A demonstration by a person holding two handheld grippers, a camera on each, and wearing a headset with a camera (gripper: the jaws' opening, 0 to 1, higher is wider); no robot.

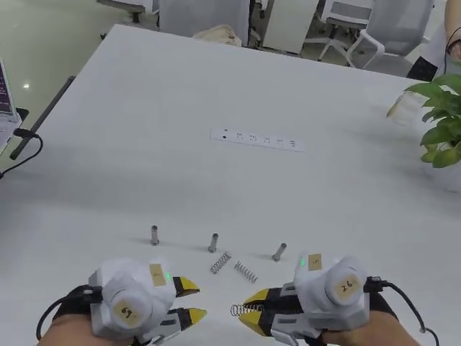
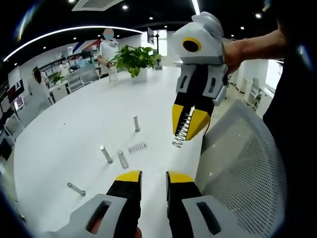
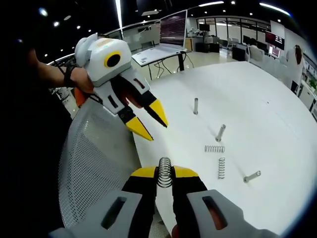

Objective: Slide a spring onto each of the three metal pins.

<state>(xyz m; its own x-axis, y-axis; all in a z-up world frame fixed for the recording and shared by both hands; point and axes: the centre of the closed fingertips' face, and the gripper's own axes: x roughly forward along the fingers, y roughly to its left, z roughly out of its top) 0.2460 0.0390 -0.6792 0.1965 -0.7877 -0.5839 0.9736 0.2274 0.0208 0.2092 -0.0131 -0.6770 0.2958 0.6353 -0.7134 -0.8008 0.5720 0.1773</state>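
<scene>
White table (image 1: 180, 108) bears 3 pins (image 1: 213, 243), while right claw (image 3: 165, 172) pinches 1 spring (image 3: 164, 176).

Bright, even light from ceiling strips (image 3: 119, 12) high above the tool, plus small spots. Short soft shadows beside the pins (image 1: 214, 243) just ahead of the jaws. White table (image 1: 216, 86) nearly washed out far past the tips, mild glare. Strong fisheye bend twd edges in both gripper views, bkgd there soft. Head view sharp, no motion blur.

readable text: none | left claw (image 1: 194, 300) round sticker (image 1: 128, 311): blurred scrawl | right claw (image 1: 246, 310) round sticker (image 1: 346, 287): blurred scrawl
</scene>
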